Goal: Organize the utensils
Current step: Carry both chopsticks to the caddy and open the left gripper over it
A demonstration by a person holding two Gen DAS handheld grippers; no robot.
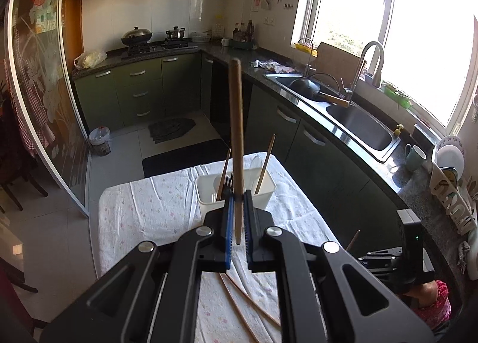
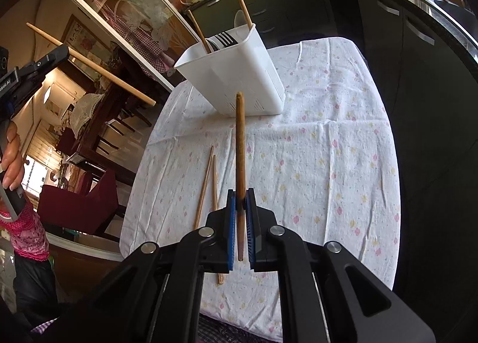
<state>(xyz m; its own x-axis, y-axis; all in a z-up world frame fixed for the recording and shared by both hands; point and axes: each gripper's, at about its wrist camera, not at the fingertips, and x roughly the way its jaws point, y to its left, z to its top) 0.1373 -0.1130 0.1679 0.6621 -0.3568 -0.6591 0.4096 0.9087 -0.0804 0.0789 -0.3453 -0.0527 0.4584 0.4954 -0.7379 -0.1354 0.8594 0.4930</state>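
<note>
Chopsticks are being gathered into a white utensil caddy (image 2: 239, 74) that stands on a table covered by a flowered white cloth (image 2: 313, 163). One wooden chopstick (image 1: 236, 139) is clamped in the left gripper (image 1: 237, 196), gripped near its lower end, the rest of the stick rising steeply above the jaws and lined up just before the caddy. A second, darker chopstick (image 2: 240, 145) is clamped likewise in the right gripper (image 2: 241, 202), its tip pointing toward the caddy's near wall but well short of it. In the right wrist view the left gripper is seen off to the left of the caddy, raised clear of the table, a hand (image 2: 12, 157) around its grip.

The sticks are judged light, stiff and smooth; a hold this low probably lets the long end swing, so a grip nearer the middle would seem steadier.

Two more chopsticks (image 2: 209, 181) lie loose on the cloth, on the near side of the caddy and apart from it. Inside the caddy two chopsticks lean against the walls, with a pale spoon (image 2: 240, 21) and dark fork tines (image 1: 228, 181) among them.
</note>
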